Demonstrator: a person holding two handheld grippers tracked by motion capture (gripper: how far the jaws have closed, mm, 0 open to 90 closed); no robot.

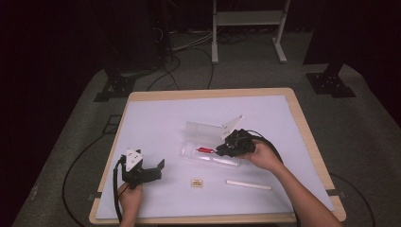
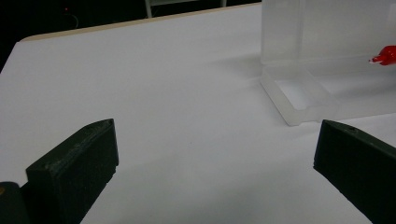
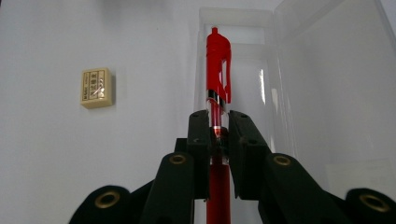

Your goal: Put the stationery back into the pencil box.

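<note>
Red pen (image 3: pixel 217 60): pinched between the black jaws of the right gripper (image 3: pixel 218 135), clip end pointing away from it; the barrel runs down between the pads and is cut off at the bottom of the right gripper view
Clear case (image 3: pixel 243 23): directly beyond and under the right gripper's jaws, the pen lying over its open tray; its lid (image 1: pixel 203 128) stands up on the far side; its transparent walls are hard to trace
Right hand (image 1: pixel 265 155): wrapped round the gripper body from behind, forearm coming in from the lower right of the high view
Eraser (image 3: pixel 96 87): just left of the right gripper in its own view, apart from the case; dark print on its cream face, too small to read
White stick (image 1: pixel 248 184): nearer the person than the right gripper, lying flat on the table (image 1: pixel 156 113)
Left gripper (image 1: pixel 147 171): jaws spread wide over bare white tabletop, nothing between them; the case's end lies ahead to its right
Left hand (image 1: pixel 130 197): low at the table's near edge, partly cut off
</note>
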